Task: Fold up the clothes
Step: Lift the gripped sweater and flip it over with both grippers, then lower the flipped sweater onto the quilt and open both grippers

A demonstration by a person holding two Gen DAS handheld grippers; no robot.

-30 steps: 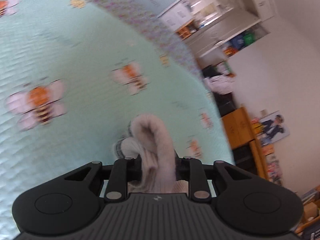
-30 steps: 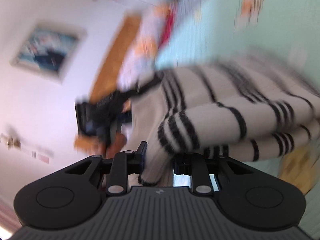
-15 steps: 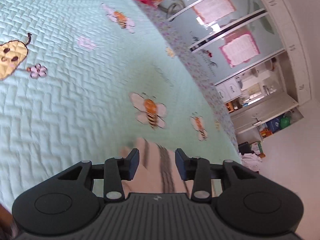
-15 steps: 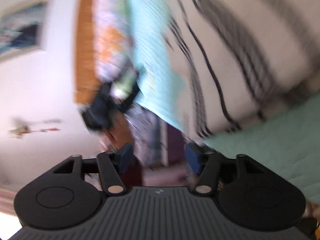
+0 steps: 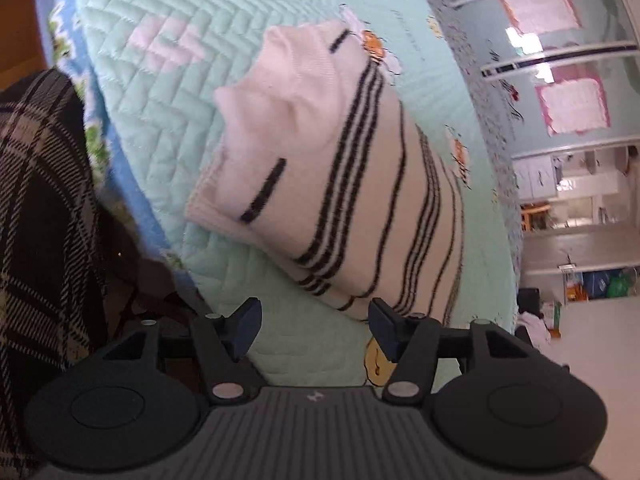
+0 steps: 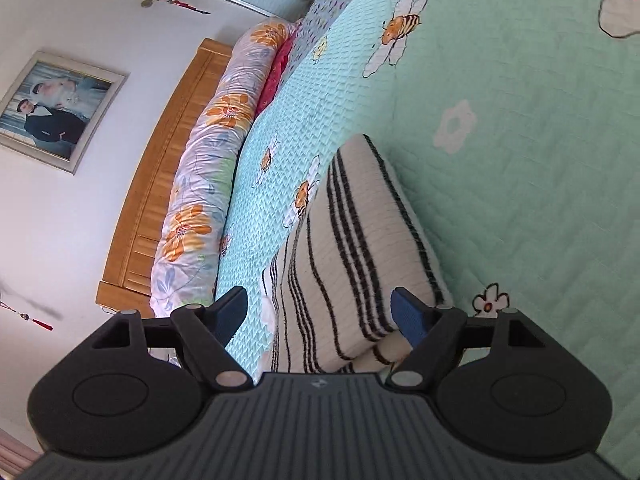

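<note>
A cream sweater with black stripes (image 5: 340, 184) lies folded in a thick bundle on the mint quilted bedspread (image 5: 168, 12). In the left wrist view my left gripper (image 5: 314, 322) hovers just short of the bundle's near edge, its jaws opening, and nothing sits between them. The right wrist view shows the same sweater (image 6: 352, 248) stretching away from my right gripper (image 6: 320, 312). Its jaws are opening wide, and the bundle's near end lies between the blue pads (image 6: 412, 318) without being pressed.
A person's plaid-clad leg (image 5: 36, 208) stands at the bed's edge on the left. A rolled floral duvet (image 6: 208, 160) and a wooden headboard (image 6: 160, 168) line the far side. A framed photo (image 6: 52, 108) hangs on the wall. Shelves and a doorway (image 5: 580, 200) lie beyond the bed.
Both grippers let go of the striped sweater and opened. The sweater, lifted a second ago, now rests folded on the bedspread. The left gripper rolled and sank towards the bed's edge.
</note>
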